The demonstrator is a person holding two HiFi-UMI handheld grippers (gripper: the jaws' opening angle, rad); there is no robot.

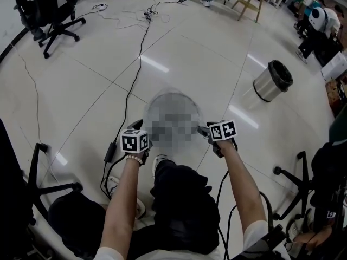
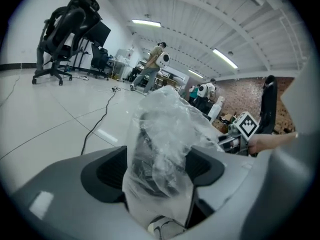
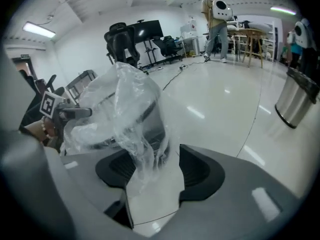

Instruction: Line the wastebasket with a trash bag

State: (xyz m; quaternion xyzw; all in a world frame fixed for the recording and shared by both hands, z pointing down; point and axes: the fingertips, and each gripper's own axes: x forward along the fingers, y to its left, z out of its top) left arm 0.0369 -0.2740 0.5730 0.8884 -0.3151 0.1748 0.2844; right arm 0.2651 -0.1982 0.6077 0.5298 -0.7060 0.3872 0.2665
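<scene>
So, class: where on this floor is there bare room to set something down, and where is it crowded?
Bare: the tiles between the black cable and the silver bin; also left of the cable, nearer than the office chair. Crowded: by the person's legs, with chair bases either side.

- Trash bag (image 2: 167,115): I see clear, crinkled plastic draped over the wastebasket's top, hanging loose and bunched down its sides.
- Wastebasket (image 3: 154,136): dark, with a round rim, showing only through the plastic that covers it.
</scene>
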